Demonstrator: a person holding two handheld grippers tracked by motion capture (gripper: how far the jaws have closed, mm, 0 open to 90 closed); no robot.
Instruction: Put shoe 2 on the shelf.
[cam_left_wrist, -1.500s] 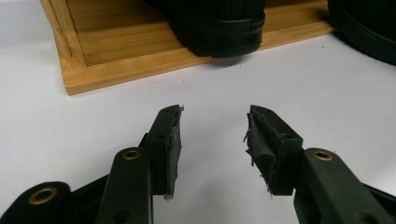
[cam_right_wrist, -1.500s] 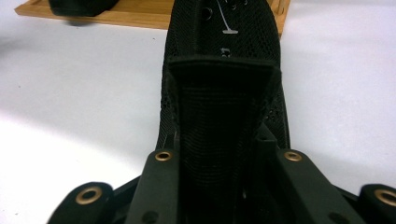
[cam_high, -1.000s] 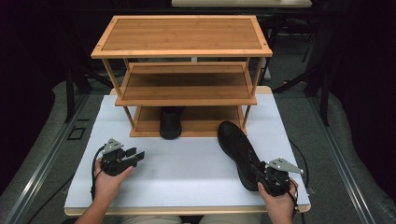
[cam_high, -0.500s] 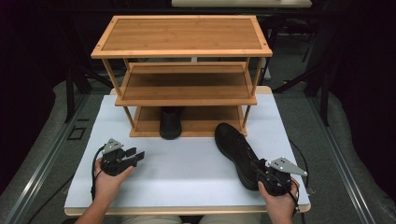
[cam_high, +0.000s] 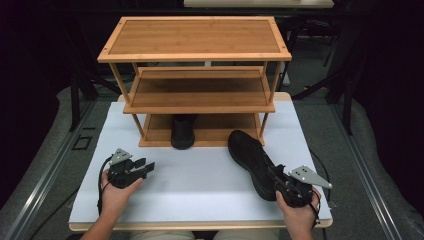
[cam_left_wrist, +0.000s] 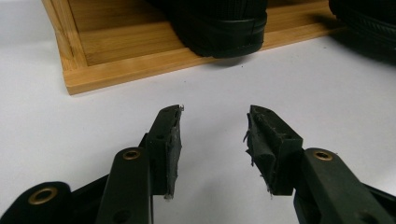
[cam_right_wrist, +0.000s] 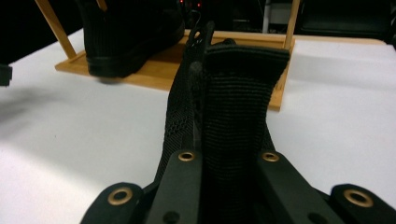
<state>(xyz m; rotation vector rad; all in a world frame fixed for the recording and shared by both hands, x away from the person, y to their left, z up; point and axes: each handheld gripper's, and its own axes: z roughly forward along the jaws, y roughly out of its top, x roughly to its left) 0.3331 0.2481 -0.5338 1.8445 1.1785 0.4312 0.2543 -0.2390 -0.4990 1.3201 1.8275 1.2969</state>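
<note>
A black shoe (cam_high: 251, 161) lies on the white table at the right, its toe pointing towards the wooden rack (cam_high: 195, 55). My right gripper (cam_high: 283, 183) is shut on its heel collar; in the right gripper view the knit heel of that shoe (cam_right_wrist: 232, 107) stands clamped between the jaws. A second black shoe (cam_high: 182, 131) stands on the rack's bottom shelf, its heel (cam_left_wrist: 219, 25) sticking out over the edge. My left gripper (cam_high: 146, 168) rests at the left of the table, open, with bare table between its pads (cam_left_wrist: 170, 144).
The three-tier bamboo rack fills the back half of the white table (cam_high: 200, 175). Its two upper shelves (cam_high: 200, 92) hold nothing. The table's front edge runs just behind both hands. Dark floor and stands surround the table.
The shoe in my right gripper has shifted slightly left and forward, its toe nearer the rack. The left gripper has stayed put.
</note>
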